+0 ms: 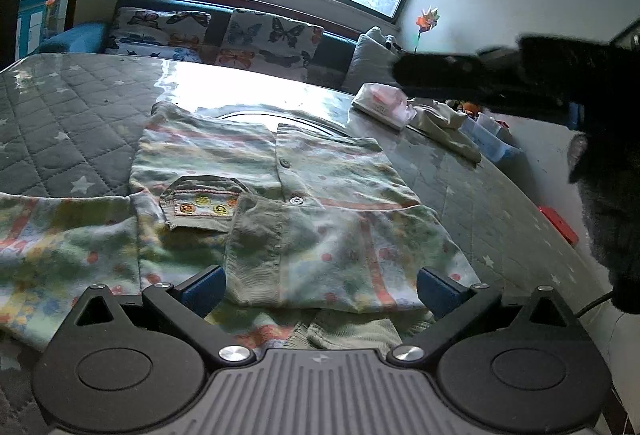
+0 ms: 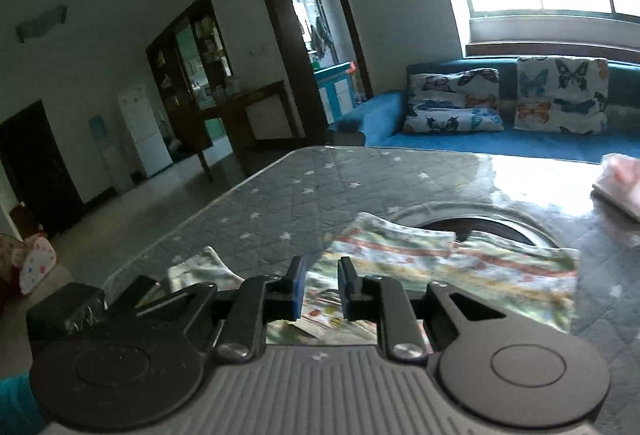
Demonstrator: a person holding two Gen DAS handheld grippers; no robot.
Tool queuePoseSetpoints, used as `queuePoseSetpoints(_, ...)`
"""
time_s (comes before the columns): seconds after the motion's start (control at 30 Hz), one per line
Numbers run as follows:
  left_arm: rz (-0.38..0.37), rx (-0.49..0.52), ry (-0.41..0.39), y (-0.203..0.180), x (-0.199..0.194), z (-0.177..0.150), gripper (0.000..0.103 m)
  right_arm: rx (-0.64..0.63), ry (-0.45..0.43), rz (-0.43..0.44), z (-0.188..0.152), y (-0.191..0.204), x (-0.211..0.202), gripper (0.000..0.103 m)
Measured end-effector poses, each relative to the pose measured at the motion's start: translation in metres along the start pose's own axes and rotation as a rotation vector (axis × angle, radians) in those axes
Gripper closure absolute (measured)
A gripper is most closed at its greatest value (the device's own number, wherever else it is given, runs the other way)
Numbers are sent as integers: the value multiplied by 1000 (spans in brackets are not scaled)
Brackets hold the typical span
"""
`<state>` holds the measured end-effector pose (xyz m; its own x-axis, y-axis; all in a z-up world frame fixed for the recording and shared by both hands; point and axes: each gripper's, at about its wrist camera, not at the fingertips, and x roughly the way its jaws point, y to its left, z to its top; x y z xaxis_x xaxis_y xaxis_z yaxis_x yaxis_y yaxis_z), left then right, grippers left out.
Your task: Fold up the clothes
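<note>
The patterned button-up shirt [image 1: 288, 203] lies on the quilted tabletop [image 1: 60, 123], one side already folded over. The left hand-held gripper [image 1: 320, 285] hovers with jaws wide apart at its near hem; the next fold probably needs a pinch at the unfolded sleeve at nine o'clock. The right hand-held gripper [image 2: 322, 289] is nearly together, holding nothing. Only the left view shows the pocket [image 1: 200, 205] and buttons; only the right shows the doorway [image 2: 316, 35] at twelve o'clock.

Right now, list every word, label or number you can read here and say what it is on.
None can be read.
Pink and white packet on the table: a small dark mark on its side, too blurred to read.
Shirt pocket: embroidered round pictures, no letters.
</note>
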<state>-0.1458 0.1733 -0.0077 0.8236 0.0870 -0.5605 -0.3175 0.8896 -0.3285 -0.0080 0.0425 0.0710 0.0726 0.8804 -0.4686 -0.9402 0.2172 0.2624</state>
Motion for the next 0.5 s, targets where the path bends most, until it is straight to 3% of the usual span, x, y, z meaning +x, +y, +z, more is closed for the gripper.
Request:
queuePoseSetpoints(0.17,5,-4,-8,0,-1,2,0,-31,101,-87,-18,-22,-12,86)
queuePoseSetpoints(0.33,-8,-6,-13,-4,2,6,0,-28,248,-150,-60,-42,-15,86)
queuePoseSetpoints(0.5,-36,11,2,-12,12,7,0,23,321,-179,-96,-60,-19,85)
